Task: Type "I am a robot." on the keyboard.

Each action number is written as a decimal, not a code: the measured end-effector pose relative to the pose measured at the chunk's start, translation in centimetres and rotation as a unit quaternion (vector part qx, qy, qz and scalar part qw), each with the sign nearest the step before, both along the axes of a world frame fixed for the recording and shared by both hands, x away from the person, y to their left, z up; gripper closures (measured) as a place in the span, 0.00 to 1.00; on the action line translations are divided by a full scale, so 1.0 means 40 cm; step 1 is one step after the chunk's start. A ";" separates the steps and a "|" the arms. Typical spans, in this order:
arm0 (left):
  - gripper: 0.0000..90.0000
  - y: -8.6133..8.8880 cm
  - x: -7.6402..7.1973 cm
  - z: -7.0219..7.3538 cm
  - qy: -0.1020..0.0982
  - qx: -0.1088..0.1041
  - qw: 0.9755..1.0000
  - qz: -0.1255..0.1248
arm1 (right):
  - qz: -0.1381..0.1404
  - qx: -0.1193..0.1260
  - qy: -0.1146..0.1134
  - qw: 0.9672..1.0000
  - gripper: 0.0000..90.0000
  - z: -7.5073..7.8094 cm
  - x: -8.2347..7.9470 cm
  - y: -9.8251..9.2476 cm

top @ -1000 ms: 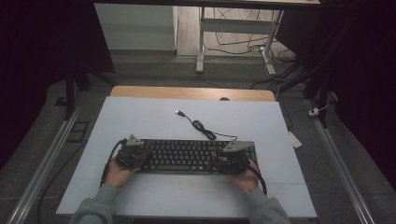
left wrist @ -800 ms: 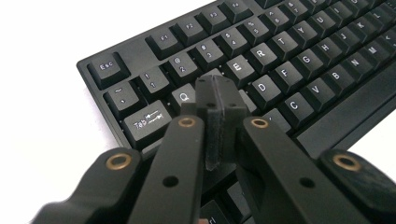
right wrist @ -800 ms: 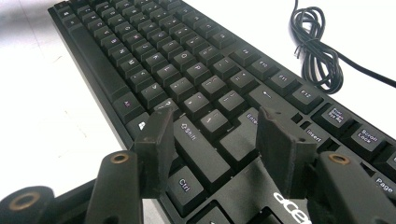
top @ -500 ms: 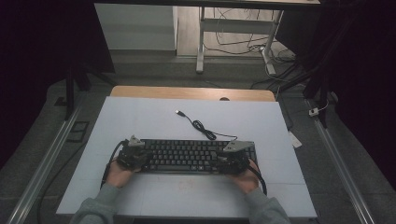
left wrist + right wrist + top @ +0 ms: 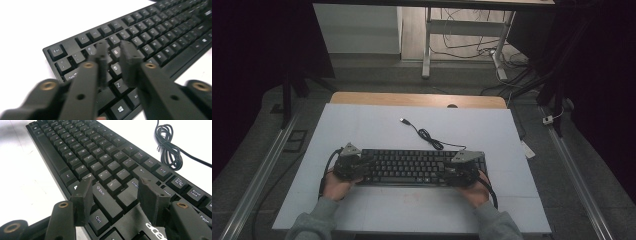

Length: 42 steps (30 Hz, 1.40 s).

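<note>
- The black keyboard (image 5: 417,167) lies flat on the white table (image 5: 377,125), with one gripper at each of its ends.
- The left gripper (image 5: 113,56) hovers over the keys at the left end; its jaws have just been opening, a narrow gap showing, nothing pinched.
- The right gripper (image 5: 115,186) stands open above the Shift and Enter keys.
- The coiled cable (image 5: 168,147) lies beyond the right gripper.

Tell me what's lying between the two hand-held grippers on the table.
The black keyboard spans the stretch between the left hand-held gripper and the right hand-held gripper, one at each end, in the high view. Its coiled cable lies behind it.
</note>
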<state>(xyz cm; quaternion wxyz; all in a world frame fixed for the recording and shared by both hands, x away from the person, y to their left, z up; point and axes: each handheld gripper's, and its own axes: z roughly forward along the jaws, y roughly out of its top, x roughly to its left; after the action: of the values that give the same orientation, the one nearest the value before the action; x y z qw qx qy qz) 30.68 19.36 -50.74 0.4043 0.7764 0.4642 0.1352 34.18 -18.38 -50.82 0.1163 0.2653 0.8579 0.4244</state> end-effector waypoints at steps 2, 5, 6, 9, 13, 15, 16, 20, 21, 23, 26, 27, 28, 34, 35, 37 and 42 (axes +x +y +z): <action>0.69 0.000 -0.003 0.005 -0.003 -0.003 1.000 -0.003 | 0.000 0.000 0.001 1.000 0.51 0.000 0.000 0.000; 0.54 -0.004 -0.006 0.012 -0.009 -0.004 1.000 -0.008 | 0.001 -0.003 0.000 1.000 0.51 0.000 0.000 0.000; 0.51 -0.005 -0.007 0.014 -0.009 -0.004 1.000 -0.008 | 0.001 -0.002 0.000 1.000 0.51 -0.001 0.000 0.001; 0.43 -0.008 -0.008 0.017 -0.010 -0.004 1.000 -0.012 | 0.001 -0.003 0.001 1.000 0.51 -0.002 0.001 0.001; 0.38 -0.010 -0.010 0.018 -0.007 -0.006 1.000 -0.019 | 0.000 -0.001 0.002 1.000 0.51 -0.002 0.001 0.001; 0.37 -0.011 -0.011 0.020 -0.003 -0.008 1.000 -0.026 | 0.000 -0.002 0.002 1.000 0.51 -0.001 0.001 0.000; 0.35 -0.012 -0.011 0.020 -0.001 -0.008 1.000 -0.030 | 0.000 -0.002 0.002 1.000 0.51 -0.001 0.001 0.000; 0.31 -0.020 -0.014 0.021 0.002 -0.005 0.999 -0.037 | 0.000 -0.003 0.003 1.000 0.51 -0.001 0.001 -0.001; 0.31 -0.021 -0.014 0.022 0.002 -0.003 0.999 -0.039 | 0.000 -0.001 0.002 1.000 0.51 -0.002 0.002 -0.001; 0.30 -0.023 -0.014 0.022 0.001 -0.002 0.999 -0.041 | -0.001 0.000 0.002 1.000 0.51 -0.003 0.002 -0.001; 0.30 -0.022 -0.015 0.023 0.001 -0.002 0.999 -0.041 | -0.001 -0.001 0.001 1.000 0.51 -0.002 0.001 -0.001; 0.30 -0.022 -0.015 0.023 0.000 -0.003 0.999 -0.041 | -0.001 -0.002 0.002 1.000 0.51 -0.001 0.001 -0.001; 0.30 -0.021 -0.015 0.023 0.000 -0.002 0.999 -0.042 | 0.000 -0.002 0.002 1.000 0.51 -0.001 0.001 -0.001; 0.30 -0.022 -0.015 0.024 0.000 -0.003 0.999 -0.043 | -0.001 0.001 0.001 1.000 0.51 0.000 0.000 0.000; 0.30 -0.022 -0.015 0.024 0.000 -0.003 0.999 -0.043 | 0.001 0.000 0.000 1.000 0.51 0.001 0.000 0.000; 0.30 -0.022 -0.015 0.024 0.000 -0.003 0.999 -0.043 | 0.001 0.001 0.000 1.000 0.51 0.002 -0.001 0.001; 0.30 -0.024 -0.014 0.023 0.002 -0.001 0.999 -0.043 | 0.004 0.009 -0.001 1.000 0.51 0.006 -0.003 0.005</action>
<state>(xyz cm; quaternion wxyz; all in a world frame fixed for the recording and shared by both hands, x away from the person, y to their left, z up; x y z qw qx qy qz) 30.10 18.41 -49.84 0.4100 0.7954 0.4310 0.1158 34.07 -18.18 -50.57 0.1128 0.2625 0.8551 0.4327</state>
